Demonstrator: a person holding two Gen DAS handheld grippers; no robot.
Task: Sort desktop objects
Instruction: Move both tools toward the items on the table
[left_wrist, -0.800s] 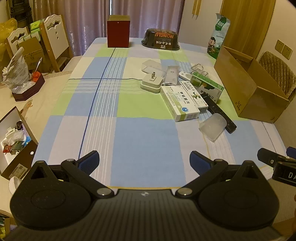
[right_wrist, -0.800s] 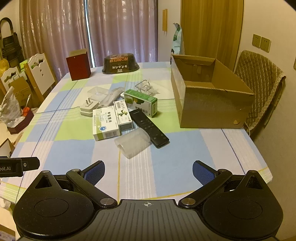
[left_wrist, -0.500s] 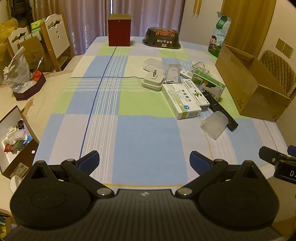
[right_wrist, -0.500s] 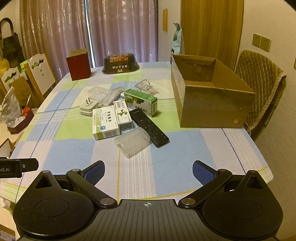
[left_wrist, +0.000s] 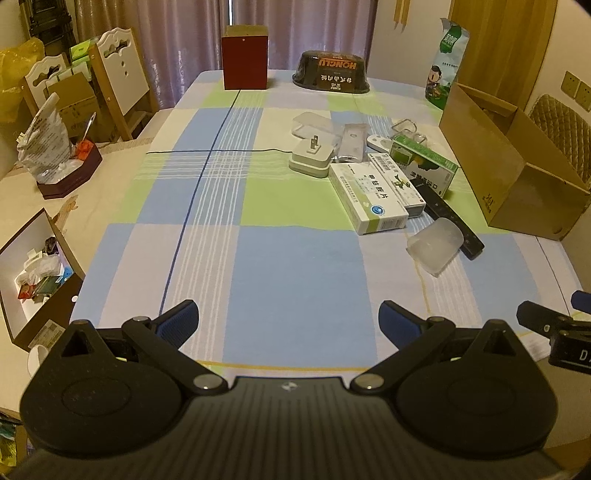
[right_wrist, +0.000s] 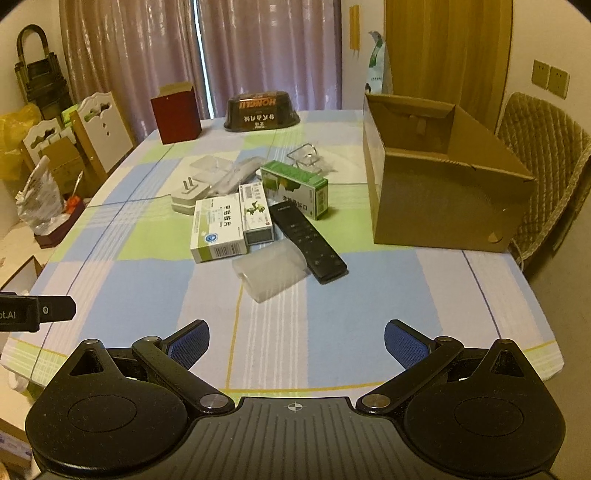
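Both tongs hover wide apart and empty at the near edge of the checked tabletop (right_wrist: 332, 317): left tongs (left_wrist: 288, 319), right tongs (right_wrist: 297, 341). Well ahead lies the clutter: three medicine cartons (right_wrist: 218, 229), one slim black remote (right_wrist: 306, 240), one frosted plastic cup (right_wrist: 271, 271) on its side, beside an open cardboard box (right_wrist: 443, 199).
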